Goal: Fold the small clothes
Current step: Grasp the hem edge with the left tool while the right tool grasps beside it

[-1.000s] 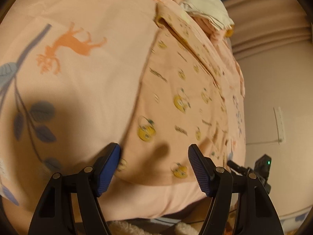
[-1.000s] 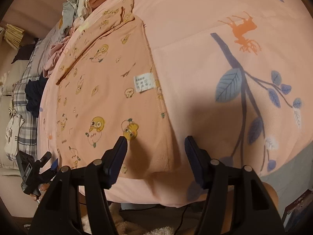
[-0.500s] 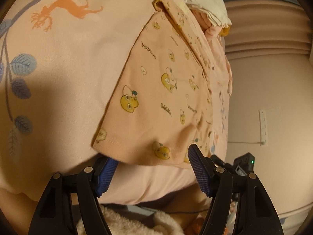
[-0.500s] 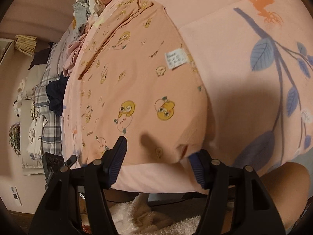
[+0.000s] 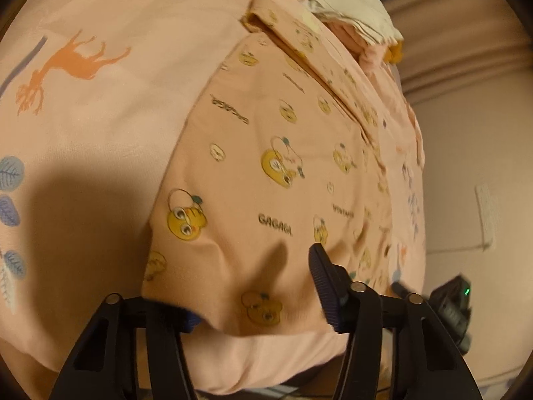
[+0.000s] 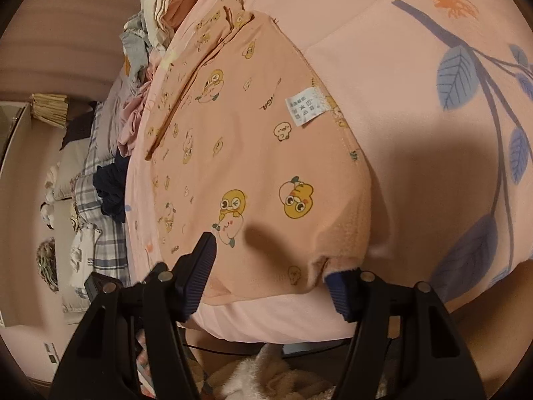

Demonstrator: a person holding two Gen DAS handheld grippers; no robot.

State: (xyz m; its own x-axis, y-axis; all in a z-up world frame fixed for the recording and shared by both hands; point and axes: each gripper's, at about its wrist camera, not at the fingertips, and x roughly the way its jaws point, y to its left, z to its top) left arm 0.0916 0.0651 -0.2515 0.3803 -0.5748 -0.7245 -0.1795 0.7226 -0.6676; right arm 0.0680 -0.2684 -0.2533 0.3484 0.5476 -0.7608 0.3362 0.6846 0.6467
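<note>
1. Peach duck-print garment [image 5: 283, 183] found spread flat on the bed cover [image 5: 100, 133], with its near hem hanging at the bed edge, at 6 o'clock in both wrist views. Judged to be laid out this way so the hem can be lifted and carried over for a fold.
2. Left hand-held gripper [image 5: 256, 286] astride the hem corner: one finger tucked under the cloth and mostly hidden, the other over it. Jaws just been closing, with cloth between them and a wide gap remaining. Not yet clenched.
3. Right hand-held gripper [image 6: 269, 260] astride the opposite corner: finger at 5 o'clock slipped beneath the raised hem, finger at 7 o'clock above the fabric. Released, nothing pinched.
4. Care label [image 6: 304, 108] seen facing up near the side seam at 1 o'clock.
5. Pile of unfolded clothes [image 6: 160, 10] noted at 11 o'clock, touching the garment's far end. Likely limit on how far the fold can travel.
6. Plaid bedding [image 6: 100, 180] at 9 o'clock and fluffy textile [image 6: 266, 376] below the bed edge, both clear of the work.
7. Black device with green light [image 5: 453, 303] at 4 o'clock in the left view, possibly the other hand-held gripper. Too blurred to confirm.
</note>
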